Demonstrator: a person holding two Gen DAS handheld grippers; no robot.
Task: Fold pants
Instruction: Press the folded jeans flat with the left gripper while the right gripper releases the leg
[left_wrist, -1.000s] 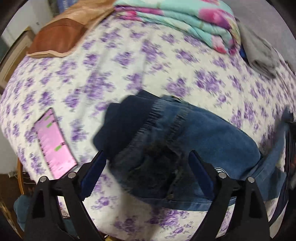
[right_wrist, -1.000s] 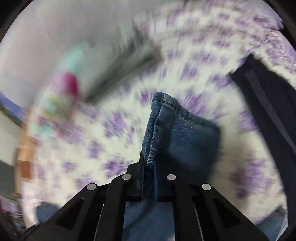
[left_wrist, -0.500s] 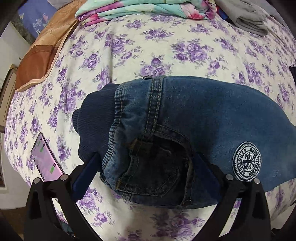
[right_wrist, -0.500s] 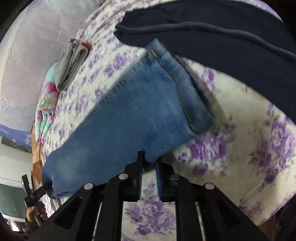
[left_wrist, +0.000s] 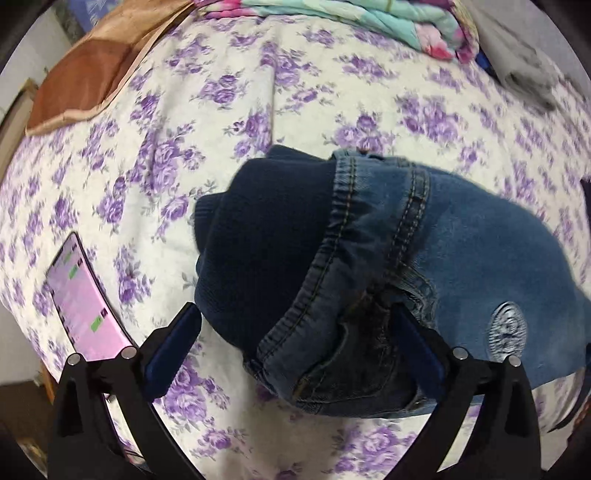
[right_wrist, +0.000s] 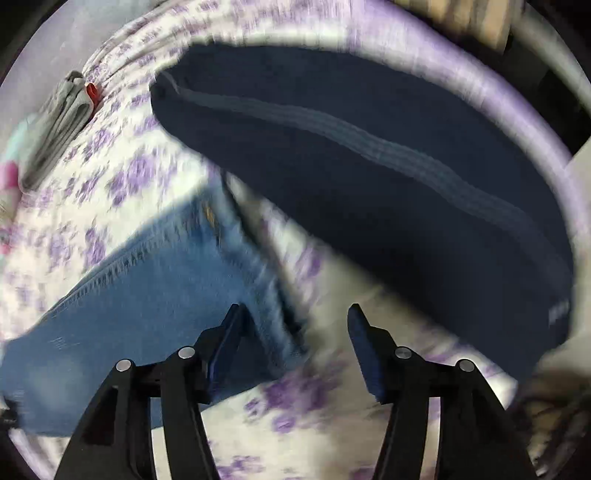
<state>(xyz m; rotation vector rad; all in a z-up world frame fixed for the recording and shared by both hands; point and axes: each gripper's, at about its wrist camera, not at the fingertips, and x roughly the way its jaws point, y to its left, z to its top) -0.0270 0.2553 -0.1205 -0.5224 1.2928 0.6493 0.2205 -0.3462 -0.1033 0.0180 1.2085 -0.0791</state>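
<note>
I saw the blue denim jeans (left_wrist: 461, 251) lying on the purple-flowered bed (left_wrist: 184, 147), the pink-screened phone (left_wrist: 83, 299) to their left.

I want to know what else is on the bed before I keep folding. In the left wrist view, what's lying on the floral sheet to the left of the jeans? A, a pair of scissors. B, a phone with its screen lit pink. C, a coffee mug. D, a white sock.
B: a phone with a lit pink screen lies flat on the floral sheet, left of the jeans and apart from them.
</note>
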